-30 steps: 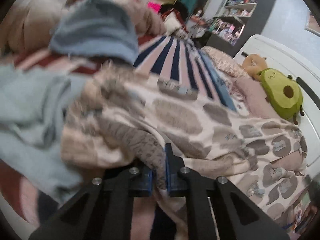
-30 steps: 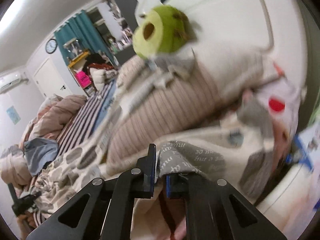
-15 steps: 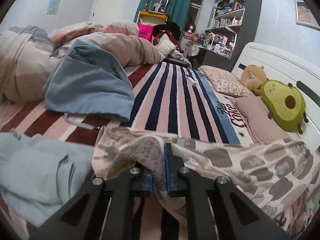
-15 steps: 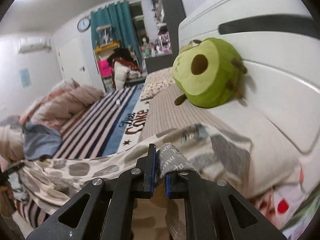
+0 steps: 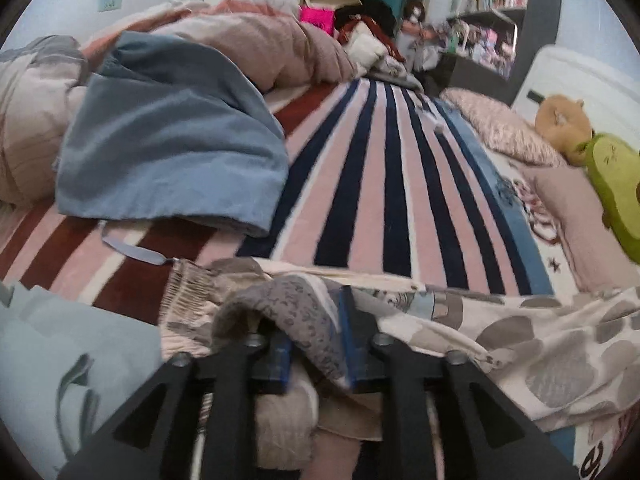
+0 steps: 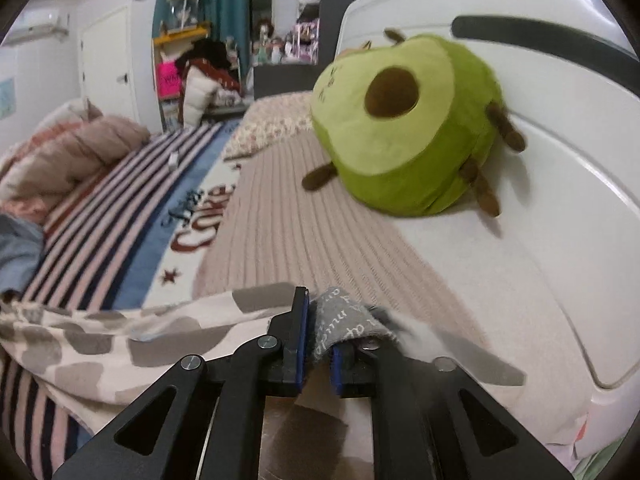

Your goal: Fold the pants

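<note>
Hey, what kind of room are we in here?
Most likely a bedroom, perhaps a child's: a bed with a striped blanket and white headboard, an avocado plush toy, and cluttered shelves beyond.

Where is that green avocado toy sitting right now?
In the right wrist view, the avocado plush sits upper right, on the pink ribbed pillow against the white headboard.

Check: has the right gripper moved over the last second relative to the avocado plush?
Yes. The right gripper, shut on the pants, dropped and levelled: the avocado plush went from tilted overhead to upright ahead.
</note>
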A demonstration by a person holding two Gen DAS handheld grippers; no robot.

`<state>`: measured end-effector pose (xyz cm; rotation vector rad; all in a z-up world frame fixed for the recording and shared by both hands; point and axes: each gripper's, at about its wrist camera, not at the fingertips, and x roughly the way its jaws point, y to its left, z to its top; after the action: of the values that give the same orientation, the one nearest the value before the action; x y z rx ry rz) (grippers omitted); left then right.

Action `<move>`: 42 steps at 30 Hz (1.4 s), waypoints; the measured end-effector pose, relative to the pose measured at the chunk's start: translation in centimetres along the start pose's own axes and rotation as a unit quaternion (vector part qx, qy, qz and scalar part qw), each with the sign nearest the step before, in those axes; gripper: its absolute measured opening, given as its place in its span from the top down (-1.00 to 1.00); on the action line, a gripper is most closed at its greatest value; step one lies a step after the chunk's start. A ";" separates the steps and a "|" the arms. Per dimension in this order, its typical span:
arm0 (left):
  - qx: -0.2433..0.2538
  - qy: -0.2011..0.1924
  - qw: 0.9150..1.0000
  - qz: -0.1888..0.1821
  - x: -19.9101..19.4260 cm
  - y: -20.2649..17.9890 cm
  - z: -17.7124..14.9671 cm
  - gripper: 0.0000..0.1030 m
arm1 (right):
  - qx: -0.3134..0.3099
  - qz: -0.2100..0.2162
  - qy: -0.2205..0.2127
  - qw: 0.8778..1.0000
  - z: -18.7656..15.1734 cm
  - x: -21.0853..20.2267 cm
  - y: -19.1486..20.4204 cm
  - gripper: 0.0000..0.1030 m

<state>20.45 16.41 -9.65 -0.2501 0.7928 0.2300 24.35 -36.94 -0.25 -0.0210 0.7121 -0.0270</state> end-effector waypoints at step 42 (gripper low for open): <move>0.034 0.008 0.992 -0.124 0.9 -4.8 0.2 0.88 | 0.041 0.322 0.132 0.937 -5.7 9.0 15.9 0.94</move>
<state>22.65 12.01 -9.50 -0.2843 0.7756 -0.0335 27.73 -21.40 -10.85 0.3021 0.9585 0.5784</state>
